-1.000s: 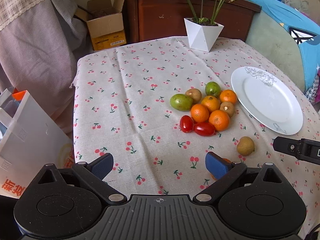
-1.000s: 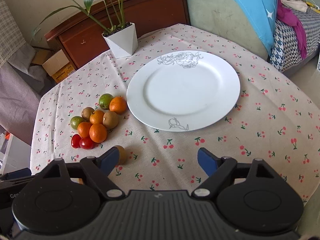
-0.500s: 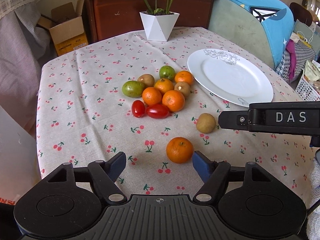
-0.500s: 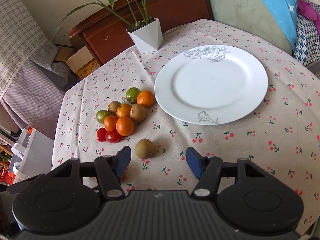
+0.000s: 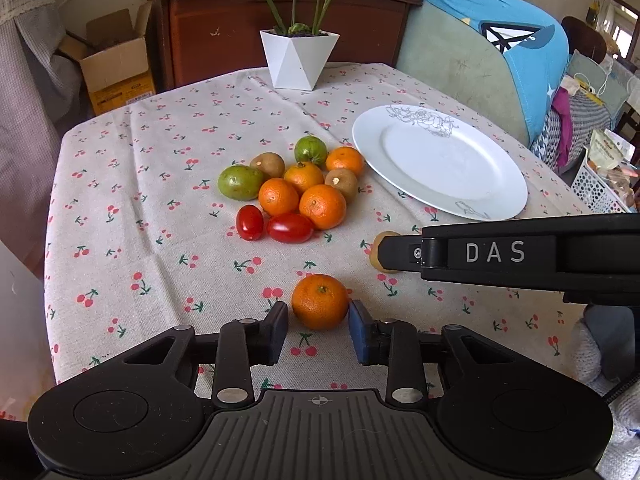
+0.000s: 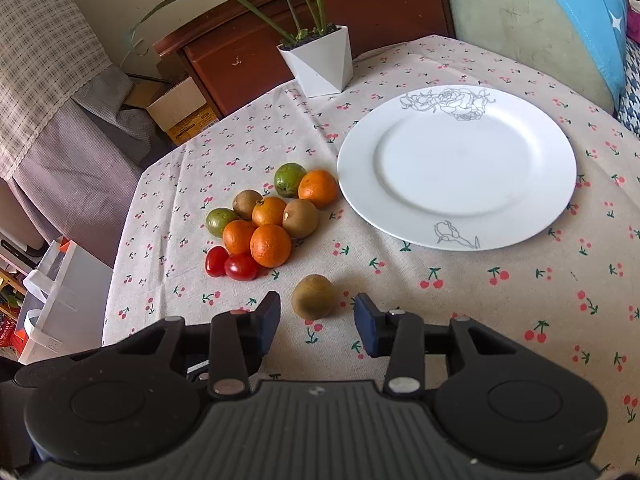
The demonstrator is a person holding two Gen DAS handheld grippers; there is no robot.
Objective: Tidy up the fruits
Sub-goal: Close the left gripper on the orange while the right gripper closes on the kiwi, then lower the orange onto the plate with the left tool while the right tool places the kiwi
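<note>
Round table under a cherry-print tablecloth point(image 5: 160, 168). On its right side, an empty white plate point(image 6: 520, 148) with a grey rose drawing. Beside the plate's left rim, a touching cluster of oranges, kiwis, green fruits and two cherry tomatoes point(image 5: 290, 190). Nearer the cameras, left gripper point(image 5: 319, 326) spread open around a lone orange point(image 5: 320, 301), pads just beside it, contact unclear. Right gripper point(image 6: 317, 322) likewise open, flanking a lone kiwi point(image 6: 312, 295) without touching.
</note>
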